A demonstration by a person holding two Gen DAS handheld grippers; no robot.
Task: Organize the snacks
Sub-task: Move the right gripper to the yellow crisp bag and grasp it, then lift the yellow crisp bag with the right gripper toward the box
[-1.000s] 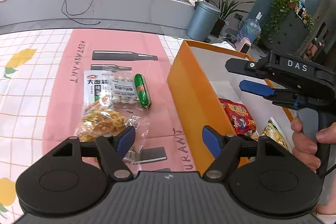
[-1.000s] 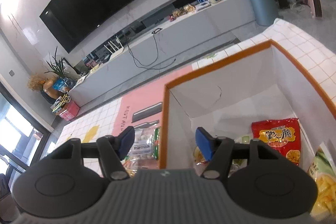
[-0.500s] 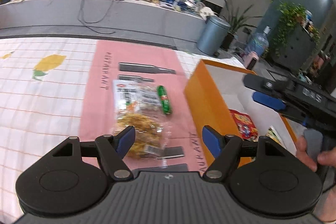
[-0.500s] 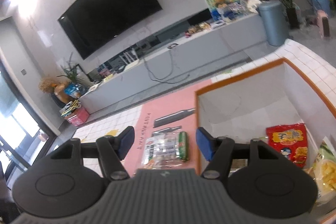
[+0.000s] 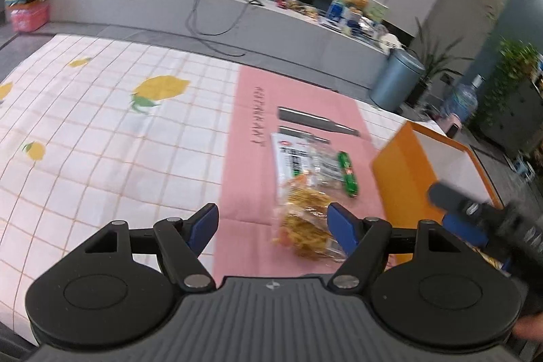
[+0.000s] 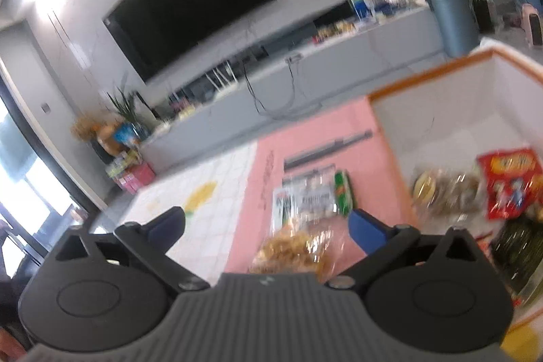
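Both views had swung left; right gripper [image 6: 266,224] and left gripper [image 5: 273,221] fingers gaped empty, risking crushing the crisp bag [image 6: 292,251]

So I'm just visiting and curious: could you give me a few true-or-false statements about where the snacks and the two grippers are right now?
1. The green sausage lies inside the orange box. False: it lies on the pink mat, beside the box.
2. The red snack bag is in the box. True.
3. The left gripper is clamping the clear snack bag. False: its jaws are open and empty.
4. The right gripper is open. True.
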